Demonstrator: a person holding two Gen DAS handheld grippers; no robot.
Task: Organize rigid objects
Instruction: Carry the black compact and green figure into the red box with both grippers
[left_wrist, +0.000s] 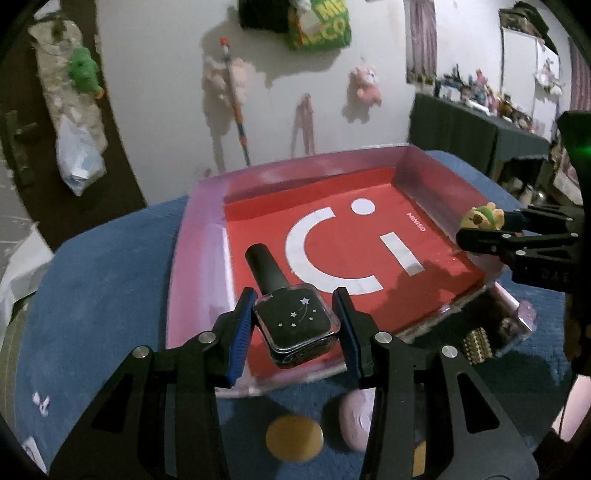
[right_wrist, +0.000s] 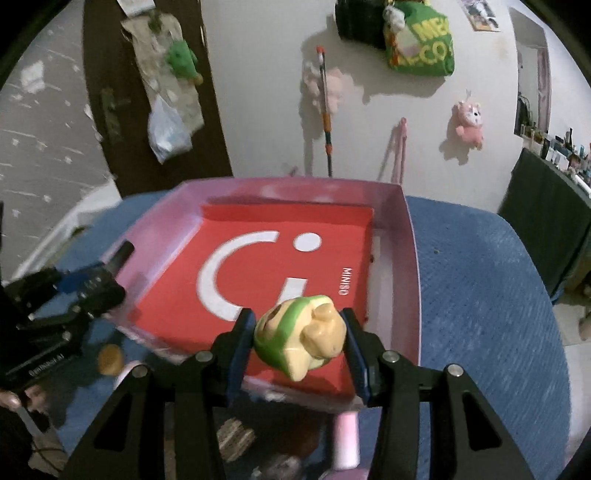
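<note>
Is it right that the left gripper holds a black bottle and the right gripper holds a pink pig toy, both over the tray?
Not quite. The right gripper holds a green and cream toy, as the right wrist view shows. The left gripper does hold the black bottle over the tray.

At lower left of my right view, the left gripper (right_wrist: 74, 291) was blurred, its body cut off by the edge.

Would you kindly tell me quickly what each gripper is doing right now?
Left gripper: closed on the black square nail polish bottle.
Right gripper: closed on the small green and cream toy figure.
</note>
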